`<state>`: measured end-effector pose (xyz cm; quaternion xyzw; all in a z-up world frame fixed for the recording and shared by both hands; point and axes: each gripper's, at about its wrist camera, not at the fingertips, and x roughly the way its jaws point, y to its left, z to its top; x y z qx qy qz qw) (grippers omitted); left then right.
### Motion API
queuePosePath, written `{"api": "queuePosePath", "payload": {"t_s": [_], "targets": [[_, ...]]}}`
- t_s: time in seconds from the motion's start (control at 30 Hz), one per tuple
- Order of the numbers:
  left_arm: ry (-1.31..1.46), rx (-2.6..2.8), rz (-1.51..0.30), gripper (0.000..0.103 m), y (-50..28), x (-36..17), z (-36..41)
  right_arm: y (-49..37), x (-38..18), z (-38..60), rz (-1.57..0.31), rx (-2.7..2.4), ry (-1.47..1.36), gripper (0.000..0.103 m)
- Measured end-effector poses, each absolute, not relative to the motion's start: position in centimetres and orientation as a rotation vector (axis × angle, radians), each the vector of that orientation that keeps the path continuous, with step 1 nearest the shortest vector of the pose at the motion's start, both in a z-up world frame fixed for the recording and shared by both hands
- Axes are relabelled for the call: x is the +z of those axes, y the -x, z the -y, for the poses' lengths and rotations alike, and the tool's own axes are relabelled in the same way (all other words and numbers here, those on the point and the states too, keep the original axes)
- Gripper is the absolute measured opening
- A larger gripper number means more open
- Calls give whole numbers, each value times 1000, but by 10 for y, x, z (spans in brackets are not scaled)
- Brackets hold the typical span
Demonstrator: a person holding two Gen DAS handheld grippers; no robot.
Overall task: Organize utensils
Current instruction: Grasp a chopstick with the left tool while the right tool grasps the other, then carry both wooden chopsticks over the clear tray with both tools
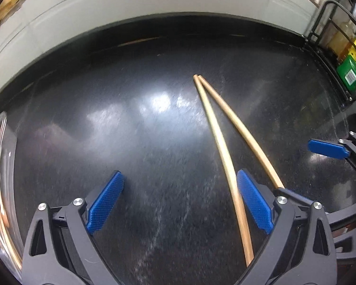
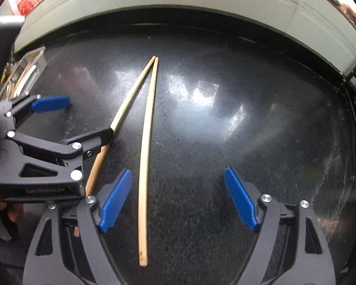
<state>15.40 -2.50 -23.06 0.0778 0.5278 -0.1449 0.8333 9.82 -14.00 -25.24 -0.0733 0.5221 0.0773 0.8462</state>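
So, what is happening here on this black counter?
A person holds two black grippers with blue fingers over a shiny black counter. Two long wooden chopsticks lie there, tips touching at the far end and spreading apart toward the cameras. Both the left gripper and the right gripper are open and hold nothing. A clear tray of utensils sits at the left.

Nothing here reads clearly: the green packet (image 1: 351, 74) carries a barcode label too small to read, and the embossed lettering on the black plastic gripper body (image 2: 45, 190) is blurred.
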Motion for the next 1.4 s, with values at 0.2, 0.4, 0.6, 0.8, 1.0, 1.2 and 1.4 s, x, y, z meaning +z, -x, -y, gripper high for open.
{"api": "queuePosePath", "payload": {"t_s": [0.2, 0.4, 0.6, 0.8, 1.0, 1.2, 1.4], "targets": [[-198, -289, -1059, 93, -164, -235, 27, -101, -253, 138, -1043, 202, 178, 75], [-201, -309, -1004, 41, -169, -226, 32, -111, -246, 137, -1017, 231, 178, 16], [-159, -284, -1025, 6, -177, -223, 30, -126, -246, 137, -1059, 250, 166, 7], [-146, -257, -1005, 6, -175, -198, 19, -129, -229, 143, -1049, 238, 102, 7], [-136, -236, -939, 6, -157, -154, 5, -109, -185, 140, -951, 224, 86, 7], [-115, -181, -899, 6, -118, -109, -17, -78, -139, 135, -868, 230, 63, 7], [-90, -89, -890, 6, -78, -83, -57, -47, -113, 134, -836, 248, 43, 7]]}}
